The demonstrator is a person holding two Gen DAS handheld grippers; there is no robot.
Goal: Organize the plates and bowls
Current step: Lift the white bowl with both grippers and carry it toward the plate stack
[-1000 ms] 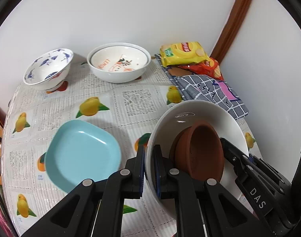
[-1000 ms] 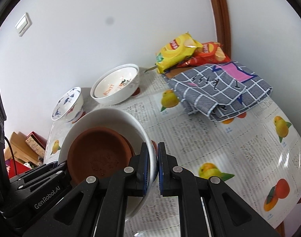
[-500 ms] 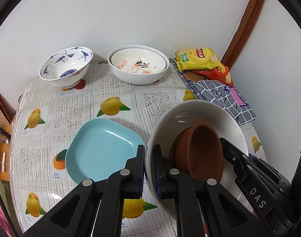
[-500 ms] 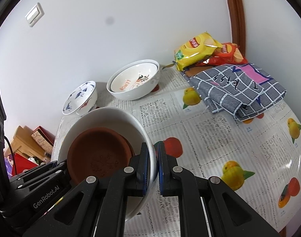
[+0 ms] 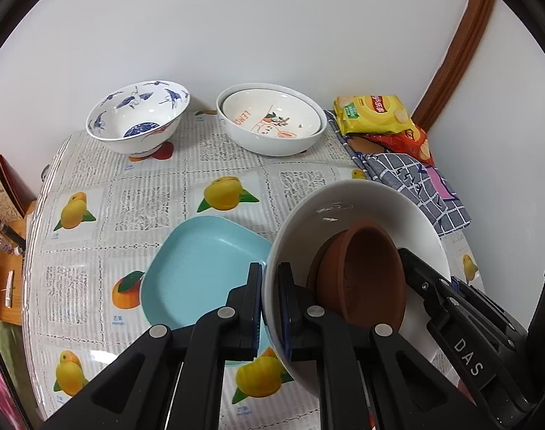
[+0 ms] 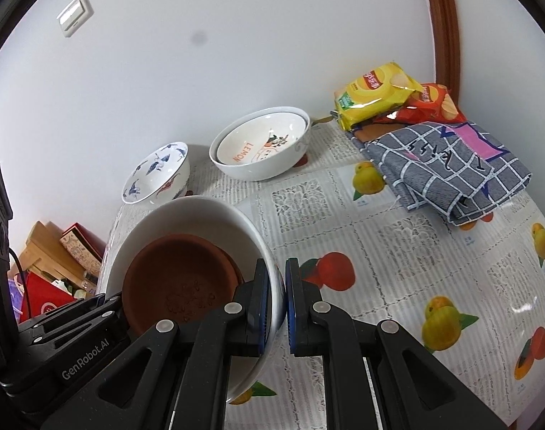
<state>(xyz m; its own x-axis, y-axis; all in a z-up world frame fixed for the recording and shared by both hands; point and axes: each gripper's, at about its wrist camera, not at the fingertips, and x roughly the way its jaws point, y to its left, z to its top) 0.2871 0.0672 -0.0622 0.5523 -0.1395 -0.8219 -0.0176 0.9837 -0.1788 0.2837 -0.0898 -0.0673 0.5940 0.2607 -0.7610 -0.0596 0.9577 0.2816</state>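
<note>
White wall stands behind the table (image 5: 147,193), where the white bowl (image 5: 365,208) with a brown bowl (image 5: 362,279) inside is pinched at opposite rims by the left gripper (image 5: 270,304) and right gripper (image 6: 285,301), both nearly closed, so it stays level.

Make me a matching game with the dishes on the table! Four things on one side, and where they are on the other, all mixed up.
Things:
1. brown dish
2. blue plate
3. lemon bowl
4. chip bags

Places:
A. nested in a white bowl near the wall
B. partly on the checked cloth
C. inside the big white bowl that both grippers pinch
D. flat on the table, alone

Pairs: 1-C, 2-D, 3-A, 4-B
</note>
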